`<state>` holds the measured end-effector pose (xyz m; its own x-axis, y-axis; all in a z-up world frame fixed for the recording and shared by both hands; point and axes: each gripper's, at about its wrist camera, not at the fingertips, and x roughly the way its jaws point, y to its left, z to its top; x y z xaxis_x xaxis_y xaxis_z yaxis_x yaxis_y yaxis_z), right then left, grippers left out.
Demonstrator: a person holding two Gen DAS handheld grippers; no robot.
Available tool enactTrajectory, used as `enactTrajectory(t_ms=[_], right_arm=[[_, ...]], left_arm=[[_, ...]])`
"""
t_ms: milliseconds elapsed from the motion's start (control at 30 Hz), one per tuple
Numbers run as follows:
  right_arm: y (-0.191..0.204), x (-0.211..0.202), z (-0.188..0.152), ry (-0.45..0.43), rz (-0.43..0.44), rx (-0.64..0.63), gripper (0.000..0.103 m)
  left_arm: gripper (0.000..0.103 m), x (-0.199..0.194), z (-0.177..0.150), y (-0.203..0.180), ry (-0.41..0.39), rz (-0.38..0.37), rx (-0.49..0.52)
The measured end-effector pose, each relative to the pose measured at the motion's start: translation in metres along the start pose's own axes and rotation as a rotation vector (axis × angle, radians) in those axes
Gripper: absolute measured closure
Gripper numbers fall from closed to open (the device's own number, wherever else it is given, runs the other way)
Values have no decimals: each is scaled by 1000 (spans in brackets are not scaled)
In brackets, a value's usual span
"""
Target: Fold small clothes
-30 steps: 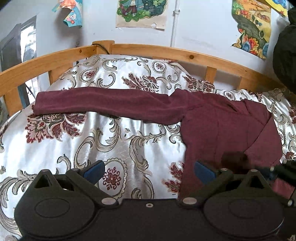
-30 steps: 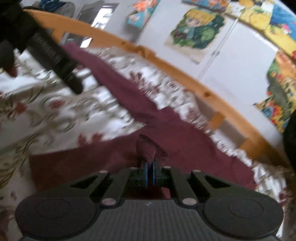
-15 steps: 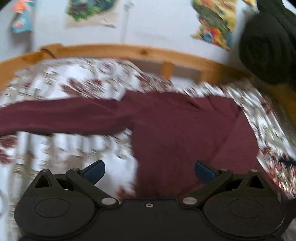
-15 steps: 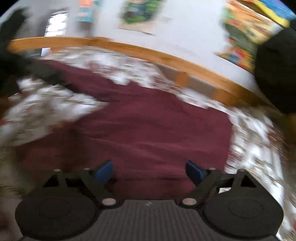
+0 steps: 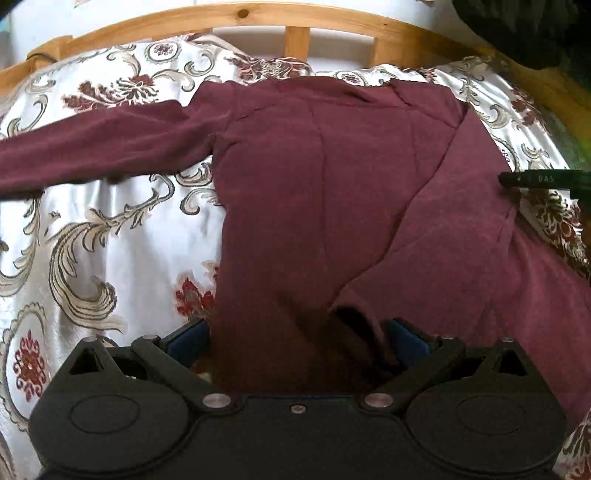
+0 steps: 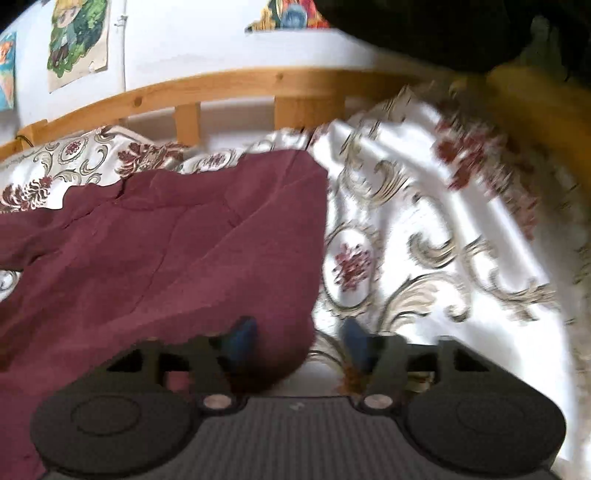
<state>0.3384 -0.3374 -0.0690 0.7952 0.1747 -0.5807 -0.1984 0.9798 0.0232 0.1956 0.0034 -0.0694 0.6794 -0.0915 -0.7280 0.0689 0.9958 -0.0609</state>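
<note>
A maroon long-sleeved top (image 5: 314, 192) lies flat on the patterned bedspread (image 5: 110, 240), one sleeve stretched to the left, the other folded across its body. My left gripper (image 5: 295, 339) is open, its blue pads either side of the top's lower hem and sleeve cuff. My right gripper (image 6: 297, 343) is open at the top's right lower edge (image 6: 184, 258), with the cloth's corner lying between its blue pads. A finger of the right gripper (image 5: 543, 180) shows at the right edge of the left wrist view.
A wooden bed rail (image 5: 295, 22) runs along the back and right. A dark bundle (image 6: 424, 29) hangs at the upper right. Posters (image 6: 79, 40) hang on the white wall behind.
The right gripper has let go of the cloth and opened, then moved right to the top's right edge. The left gripper has moved right and forward onto the top's hem.
</note>
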Motion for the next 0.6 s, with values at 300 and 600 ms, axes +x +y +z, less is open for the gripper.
enactTrajectory(t_ms=[300,600], right_arm=[[-15,6,4,-5,-113,26,100],[3,-30,-5,-43,-124,-27,74]], left_arm=[[1,3,0,-26,-1,41,95],[1,-32,-6,-12,-83,57,33]])
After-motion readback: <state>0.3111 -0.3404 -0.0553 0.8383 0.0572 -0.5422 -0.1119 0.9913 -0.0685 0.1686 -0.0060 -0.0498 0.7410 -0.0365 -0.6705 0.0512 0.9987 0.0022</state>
